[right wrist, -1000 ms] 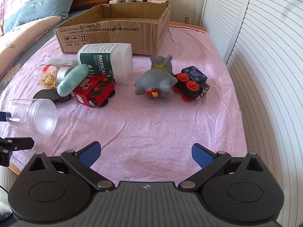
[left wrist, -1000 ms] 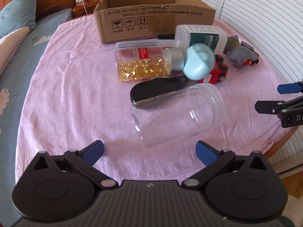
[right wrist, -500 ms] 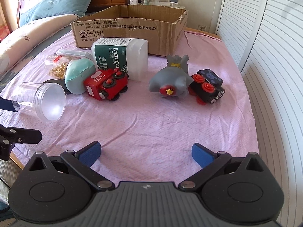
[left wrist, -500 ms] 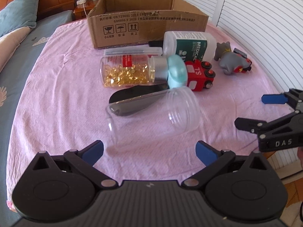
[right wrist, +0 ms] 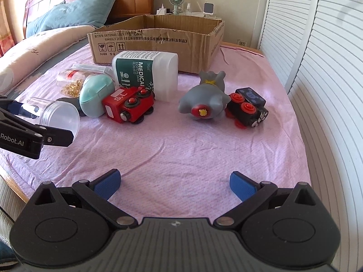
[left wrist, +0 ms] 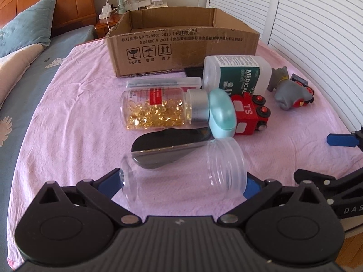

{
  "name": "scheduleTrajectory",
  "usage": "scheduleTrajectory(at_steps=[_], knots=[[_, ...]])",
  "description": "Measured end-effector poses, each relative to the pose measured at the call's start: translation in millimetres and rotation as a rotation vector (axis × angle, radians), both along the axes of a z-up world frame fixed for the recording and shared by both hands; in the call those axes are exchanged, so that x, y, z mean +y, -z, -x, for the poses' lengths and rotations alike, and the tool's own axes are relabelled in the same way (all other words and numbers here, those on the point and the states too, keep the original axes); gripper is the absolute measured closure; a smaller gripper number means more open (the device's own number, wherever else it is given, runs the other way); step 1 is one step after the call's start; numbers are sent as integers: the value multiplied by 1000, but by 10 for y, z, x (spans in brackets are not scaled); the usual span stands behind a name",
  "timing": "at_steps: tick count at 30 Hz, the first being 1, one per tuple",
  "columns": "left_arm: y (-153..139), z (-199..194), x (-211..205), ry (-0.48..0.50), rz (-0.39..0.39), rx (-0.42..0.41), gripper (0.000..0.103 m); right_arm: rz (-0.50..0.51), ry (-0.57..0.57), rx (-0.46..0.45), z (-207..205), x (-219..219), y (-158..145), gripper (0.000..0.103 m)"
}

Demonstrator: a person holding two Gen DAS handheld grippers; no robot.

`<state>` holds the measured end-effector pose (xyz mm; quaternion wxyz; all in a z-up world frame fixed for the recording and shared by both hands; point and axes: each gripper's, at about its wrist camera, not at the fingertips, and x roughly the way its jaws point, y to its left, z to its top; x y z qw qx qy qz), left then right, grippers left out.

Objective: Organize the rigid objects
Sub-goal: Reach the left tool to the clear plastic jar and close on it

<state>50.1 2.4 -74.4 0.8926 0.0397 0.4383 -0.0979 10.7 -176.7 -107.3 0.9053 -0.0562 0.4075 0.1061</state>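
Straddling clear plastic jar (left wrist: pixel 183 172) lying sideways on pink cloth (left wrist: pixel 74 122), left gripper (left wrist: pixel 181 181) spread, pads not yet seated; probably light, slick, thin-walled, so pinch mid-body gently; right gripper (right wrist: pixel 175 182) spread, empty.

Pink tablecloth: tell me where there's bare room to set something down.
Bare cloth lies left of the capsule bottle and between the right gripper and the toys. It's crowded from the clear jar to the cardboard box.
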Motion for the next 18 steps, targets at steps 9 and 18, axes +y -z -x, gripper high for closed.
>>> scheduleTrajectory(at_steps=[9, 18], knots=[[81, 41, 126, -37, 7, -14, 1, -3, 17, -10, 10, 11, 7, 0], [-66, 139, 199, -14, 47, -47, 6, 6, 2, 29, -59, 26, -18, 0]])
